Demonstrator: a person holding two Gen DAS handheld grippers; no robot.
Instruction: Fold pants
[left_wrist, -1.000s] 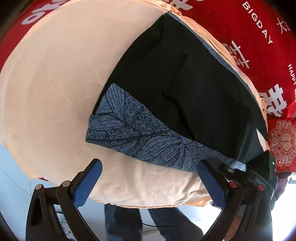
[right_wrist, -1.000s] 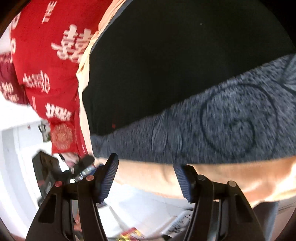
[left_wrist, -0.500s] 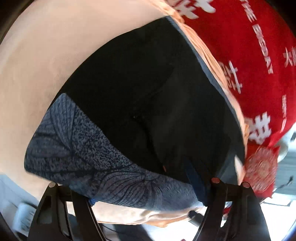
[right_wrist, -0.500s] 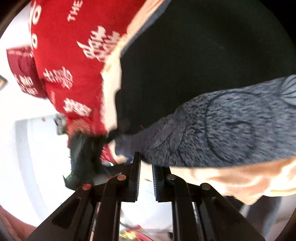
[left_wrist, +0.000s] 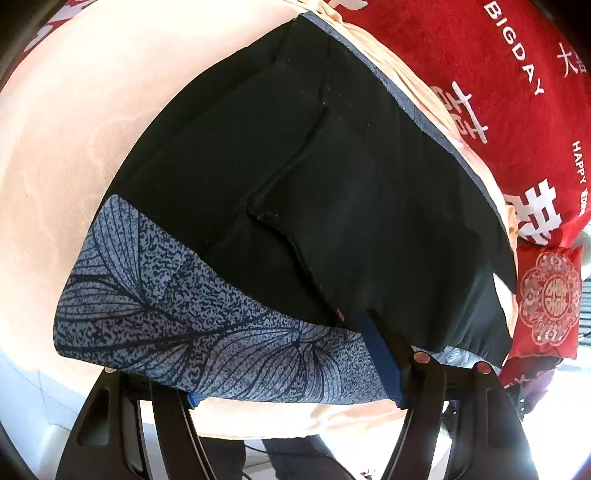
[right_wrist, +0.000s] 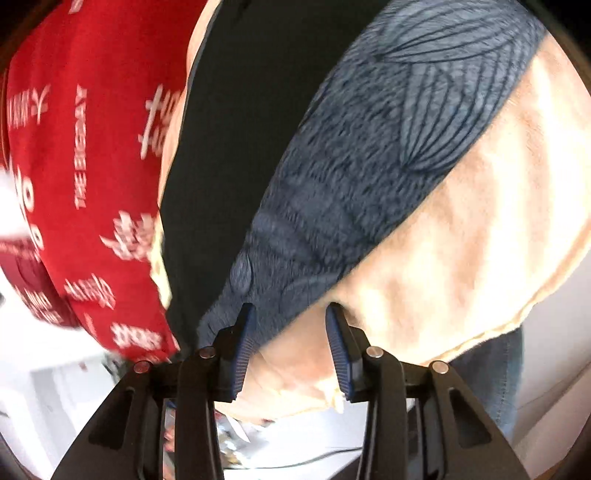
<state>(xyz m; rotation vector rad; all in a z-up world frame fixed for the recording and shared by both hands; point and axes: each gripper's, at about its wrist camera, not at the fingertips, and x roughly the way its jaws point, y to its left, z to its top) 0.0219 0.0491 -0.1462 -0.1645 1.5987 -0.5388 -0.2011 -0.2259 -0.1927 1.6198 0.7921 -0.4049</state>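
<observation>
Black pants (left_wrist: 332, 206) with a blue leaf-print cuff band (left_wrist: 192, 317) lie folded on a peach cloth (left_wrist: 74, 129). My left gripper (left_wrist: 284, 373) is open wide, its fingers astride the print band at the pants' near edge; the left pad is mostly hidden under the fabric. In the right wrist view the pants (right_wrist: 236, 129) and print band (right_wrist: 369, 166) run up and to the right. My right gripper (right_wrist: 290, 347) is open at the band's near corner, holding nothing.
A red blanket with white lettering (left_wrist: 517, 92) lies beyond the pants, also in the right wrist view (right_wrist: 81, 147). A red embroidered cushion (left_wrist: 546, 299) sits at the right. The peach cloth's front edge (right_wrist: 480, 332) drops off; jeans-clad legs (right_wrist: 491, 380) stand below.
My right gripper shut at the pants' corner half a second ago and has now opened and swung right. My left gripper moved in from the cloth's edge until it straddled the print band.
</observation>
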